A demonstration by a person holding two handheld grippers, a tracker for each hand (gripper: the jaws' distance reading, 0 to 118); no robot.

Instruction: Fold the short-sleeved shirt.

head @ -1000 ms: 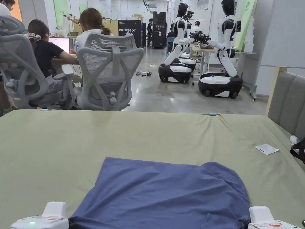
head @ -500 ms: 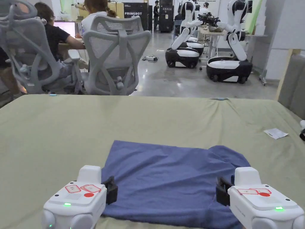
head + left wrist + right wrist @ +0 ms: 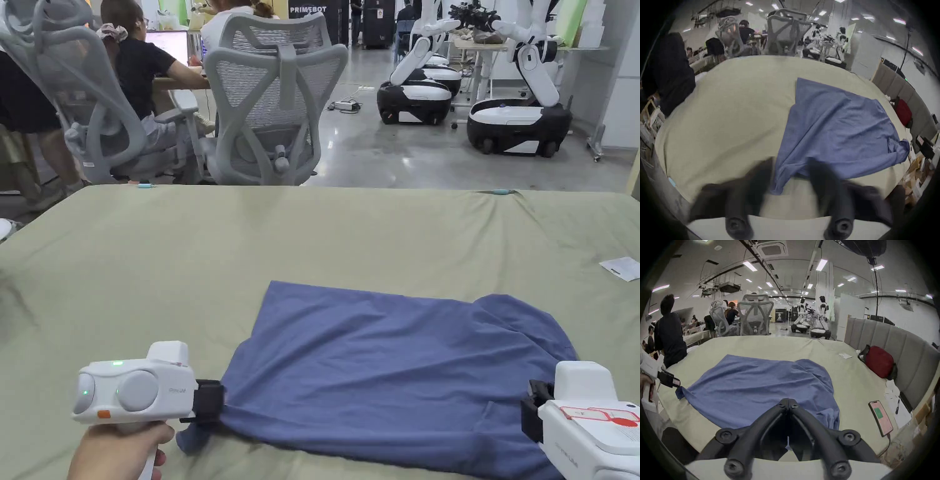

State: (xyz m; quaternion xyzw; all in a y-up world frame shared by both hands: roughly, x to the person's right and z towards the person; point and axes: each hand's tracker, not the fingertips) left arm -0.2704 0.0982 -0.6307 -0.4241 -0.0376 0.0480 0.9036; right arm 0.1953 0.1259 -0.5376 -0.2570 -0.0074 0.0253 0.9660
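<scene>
A blue short-sleeved shirt (image 3: 387,369) (image 3: 834,126) (image 3: 761,386) lies spread and wrinkled on the green bed sheet (image 3: 312,237). My left gripper (image 3: 209,403) (image 3: 791,175) (image 3: 674,382) is turned sideways at the shirt's near left corner. Its jaws stand apart, with that loose corner lying between them. My right gripper (image 3: 534,412) (image 3: 788,400) is at the shirt's near right edge. Its jaws are closed together on the cloth, and blue fabric shows beneath them.
A slip of paper (image 3: 622,267) lies on the sheet at the far right. A red bag (image 3: 879,361) and a phone (image 3: 881,417) sit by the grey headboard (image 3: 899,344). Office chairs (image 3: 275,106) with seated people, and wheeled robots (image 3: 512,119), stand beyond the bed.
The head camera has tilted down. My left gripper has swung out to the left, turned sideways and opened at the shirt's corner. The right gripper stays at the right edge.
</scene>
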